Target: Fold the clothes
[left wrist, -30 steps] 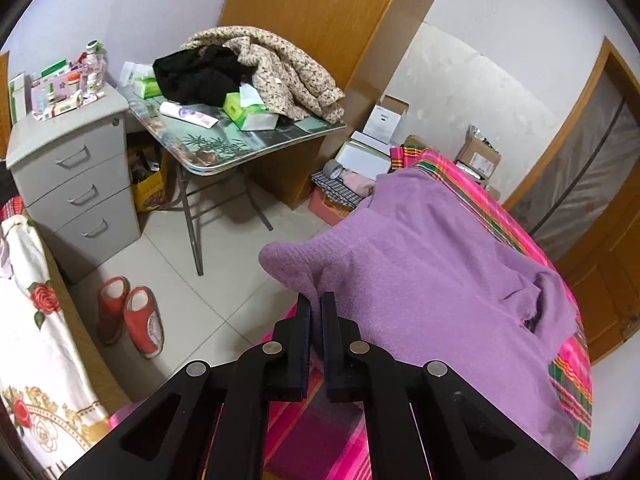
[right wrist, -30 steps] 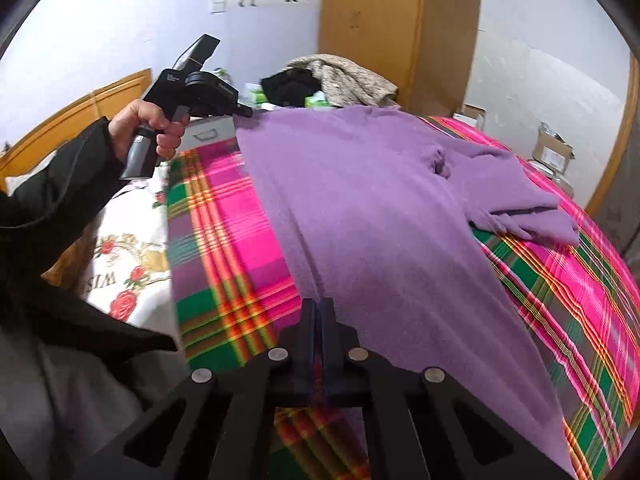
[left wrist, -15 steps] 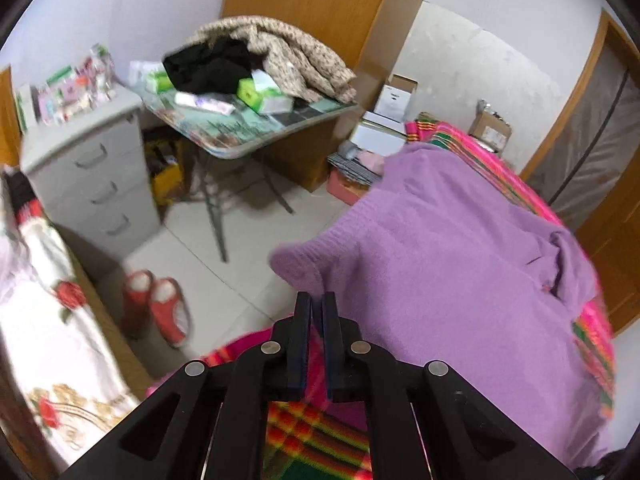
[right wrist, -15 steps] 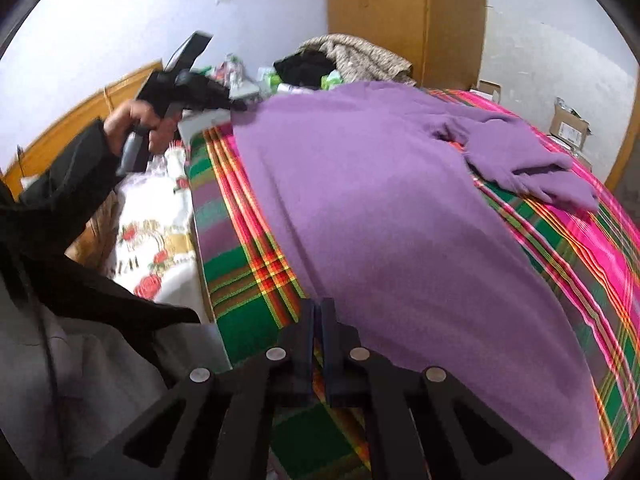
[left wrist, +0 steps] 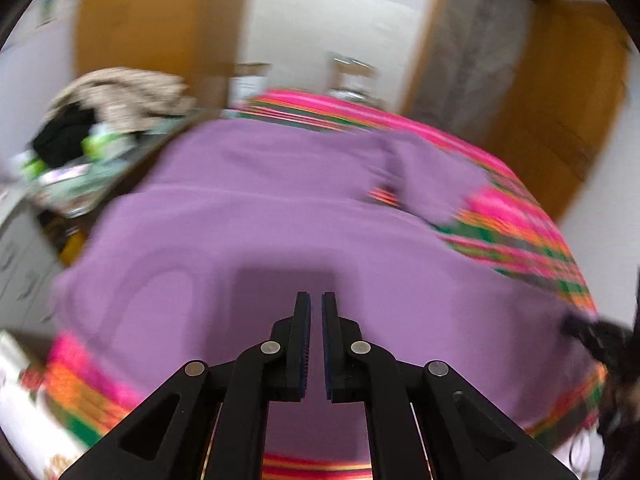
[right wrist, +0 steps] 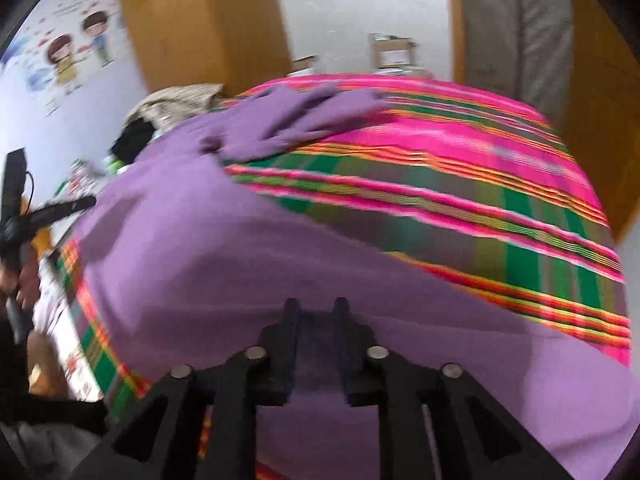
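Purple sweater (right wrist: 224, 264) lies spread flat on the plaid bed (right wrist: 500, 216), long axis running away from both cameras, one sleeve (right wrist: 304, 120) angled off at the far end. Left tool (left wrist: 316, 304) is together and empty above the near hem; right tool (right wrist: 316, 312) has just been opening, nothing pinched. To fold cleanly, each should probably bite one near corner and carry the hem evenly toward the far end.

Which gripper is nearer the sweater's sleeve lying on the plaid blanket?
Right, as far as the blur shows. The right gripper is over the sweater's body on the sleeve side; the left gripper is over the opposite side, by the cluttered table.
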A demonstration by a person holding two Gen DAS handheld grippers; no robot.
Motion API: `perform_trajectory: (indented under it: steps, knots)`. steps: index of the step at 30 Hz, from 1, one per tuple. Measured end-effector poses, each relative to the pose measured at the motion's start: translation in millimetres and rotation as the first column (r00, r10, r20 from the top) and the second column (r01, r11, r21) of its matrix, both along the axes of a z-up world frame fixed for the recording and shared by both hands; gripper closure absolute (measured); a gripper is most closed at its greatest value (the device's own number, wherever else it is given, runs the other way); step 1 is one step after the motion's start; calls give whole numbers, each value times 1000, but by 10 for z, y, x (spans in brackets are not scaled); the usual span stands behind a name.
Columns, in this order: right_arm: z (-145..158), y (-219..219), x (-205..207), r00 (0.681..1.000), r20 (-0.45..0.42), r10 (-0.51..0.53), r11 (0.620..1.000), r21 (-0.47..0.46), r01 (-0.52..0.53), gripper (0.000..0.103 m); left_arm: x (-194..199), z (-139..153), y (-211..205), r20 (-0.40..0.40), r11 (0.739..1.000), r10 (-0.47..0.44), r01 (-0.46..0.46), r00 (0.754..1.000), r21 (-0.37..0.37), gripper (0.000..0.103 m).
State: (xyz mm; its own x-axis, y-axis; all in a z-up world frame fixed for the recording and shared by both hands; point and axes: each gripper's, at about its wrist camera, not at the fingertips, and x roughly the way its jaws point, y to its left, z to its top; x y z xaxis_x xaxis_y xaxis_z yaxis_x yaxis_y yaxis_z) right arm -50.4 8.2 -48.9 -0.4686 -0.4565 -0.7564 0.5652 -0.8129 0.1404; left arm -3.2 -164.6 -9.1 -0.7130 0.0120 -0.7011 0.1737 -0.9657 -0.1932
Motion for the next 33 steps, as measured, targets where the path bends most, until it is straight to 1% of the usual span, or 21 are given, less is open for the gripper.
perform_trajectory:
  steps: [1,2,4,8,11,12,15,18,22,27,32,33]
  knots:
    - [9,50,-24,1000,-8,-23,1000,8,24,75,-65,-27,169,10,999,-47,47,999,3,97]
    - [23,96,-47,999,-18,-38,999,16,38,70,-130,-55,339,20,996,-94,94,995,6,97]
    - [42,183,-98,998,-32,-55,998,24,56,65,-193,-90,572,30,988,-153,153,988,7,97]
    - [66,394,-209,995,-53,-82,996,36,84,64,-273,-149,956,51,969,-248,248,967,2,97]
    - [46,588,-307,994,-56,-93,994,53,96,63,-329,-177,1115,62,960,-280,281,958,-11,92]
    - [35,658,-339,993,-56,-101,993,60,104,62,-338,-185,1175,66,957,-290,291,955,-16,92]
    - [-13,803,-410,993,-36,-112,992,60,114,59,-359,-205,1280,73,953,-298,301,952,-32,92]
    - [-67,826,-420,996,-11,-89,995,53,89,59,-408,-244,1409,90,952,-291,297,953,-75,92]
    - [-85,766,-381,999,-24,-30,997,63,32,56,-473,-281,1485,111,952,-271,283,956,-115,92]
    - [-82,753,-514,999,-24,-23,995,94,25,56,-512,-291,1525,116,951,-258,273,959,-145,92]
    - [-100,603,-524,996,-14,83,990,117,-81,54,-538,-299,1534,113,950,-254,270,961,-157,89]
    - [-98,572,-511,994,-12,106,988,116,-104,58,-532,-297,1541,113,949,-254,270,960,-160,89]
